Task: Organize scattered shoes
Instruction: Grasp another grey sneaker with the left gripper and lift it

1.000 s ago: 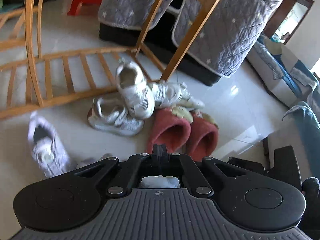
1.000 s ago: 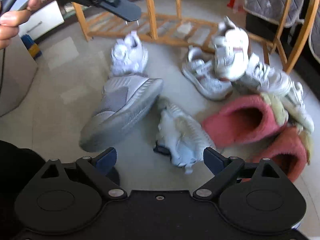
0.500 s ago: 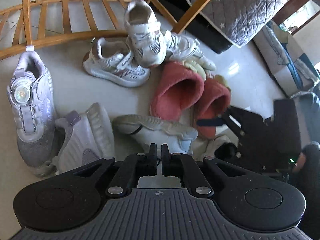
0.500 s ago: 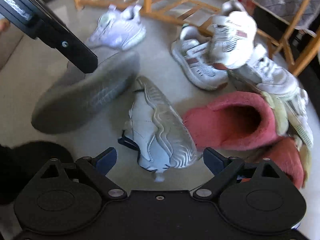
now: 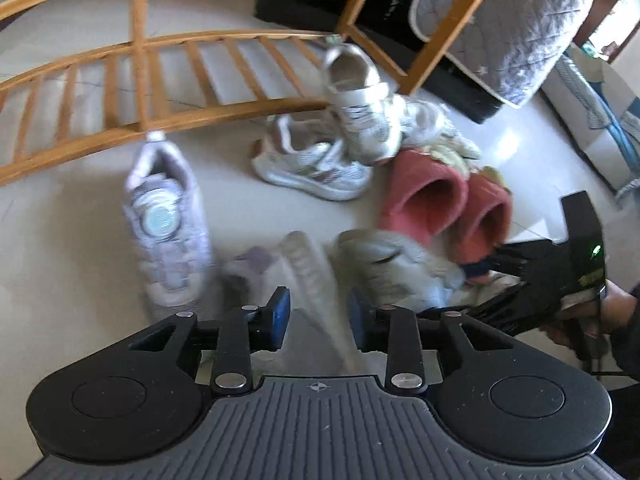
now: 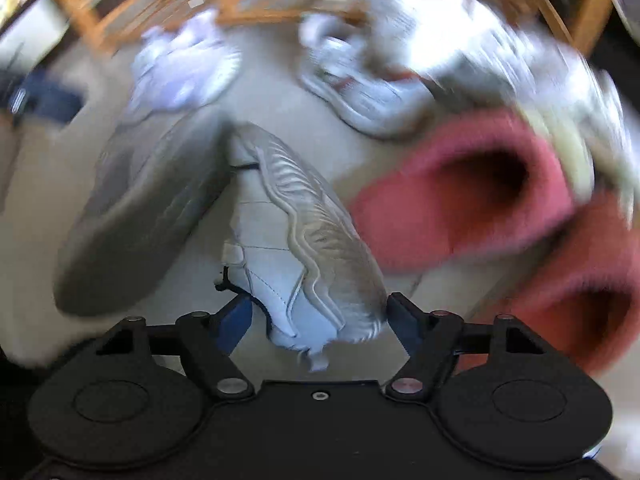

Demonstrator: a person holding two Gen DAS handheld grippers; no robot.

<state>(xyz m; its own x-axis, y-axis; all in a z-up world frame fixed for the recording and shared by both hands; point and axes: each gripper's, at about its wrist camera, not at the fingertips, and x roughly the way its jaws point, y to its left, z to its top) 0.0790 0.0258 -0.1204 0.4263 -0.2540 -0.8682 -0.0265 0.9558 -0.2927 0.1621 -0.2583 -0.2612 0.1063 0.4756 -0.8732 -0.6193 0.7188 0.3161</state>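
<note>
- Right gripper (image 6: 318,318): jaws closing, astride the end of a pale sneaker (image 6: 304,236) lying on its side, ribbed sole facing right; pads near its flanks, and through the blur they seem not yet pressed on it.
- Left gripper (image 5: 318,320): jaws opening, set over the upturned sole of a lilac-grey sneaker (image 5: 304,264); pads apart from it.
- Step in hand: picking up, one toppled shoe per gripper. Next move calls for both sets of pads to seat firmly on the shoes before any lift.
- Matching lilac sneaker (image 5: 168,224): upright on the floor, heel just beside the wooden rack (image 5: 200,80).
- Pink slippers (image 5: 444,200): paired, crowding the pale sneaker's right side; likeliest obstruction.
- White strap sneakers (image 5: 320,160): heaped at the rack's near rail, one atop another.
</note>
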